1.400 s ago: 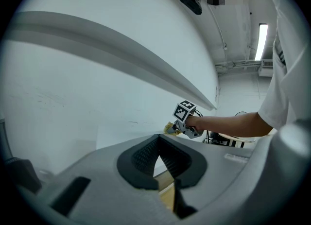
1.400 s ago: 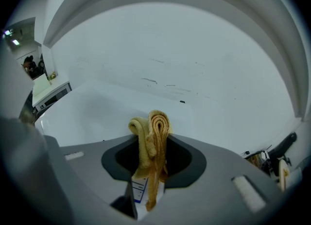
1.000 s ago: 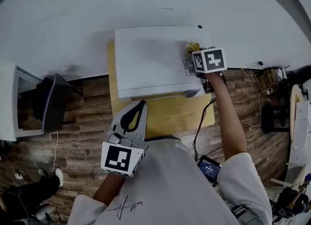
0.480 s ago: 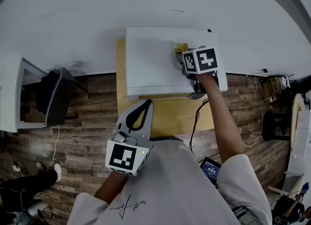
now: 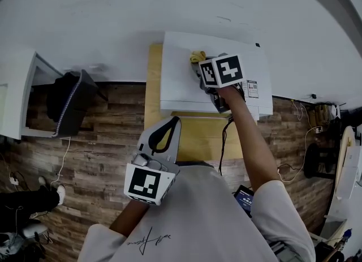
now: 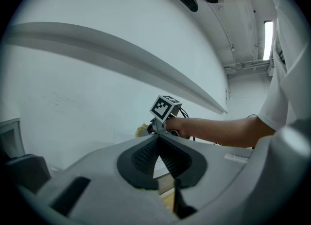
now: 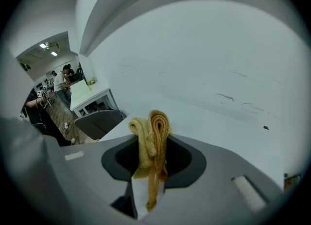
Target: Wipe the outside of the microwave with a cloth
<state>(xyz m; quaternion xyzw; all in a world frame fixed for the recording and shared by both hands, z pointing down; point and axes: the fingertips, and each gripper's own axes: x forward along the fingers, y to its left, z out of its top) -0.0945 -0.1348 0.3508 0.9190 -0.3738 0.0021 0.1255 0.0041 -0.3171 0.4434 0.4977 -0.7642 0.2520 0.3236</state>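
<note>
Head view: the right gripper (image 5: 201, 68) pinches the yellow cloth (image 5: 197, 56) on the microwave (image 5: 178, 88) top at twelve o'clock, while the left gripper (image 5: 169, 124), at six o'clock, is closed and empty.

We record a plain white wall (image 5: 113, 17) filling the head view from 10 to 2 o'clock, evenly lit and bare. Below it, dark wood-plank floor (image 5: 102, 147) runs from 9 to 3 o'clock. A light wooden table (image 5: 154, 85) stands at centre, its back edge against the wall. At 9 o'clock a black chair (image 5: 70, 105) sits just beside a white desk (image 5: 22, 68) at the frame's edge. Loose cables (image 5: 312, 120) lie on the floor at 3 o'clock. In the left gripper view, a lit tube lamp (image 6: 268, 33) is on the ceiling at 2 o'clock. In the right gripper view, ceiling lamps (image 7: 48, 49) glow at 10 o'clock.
</note>
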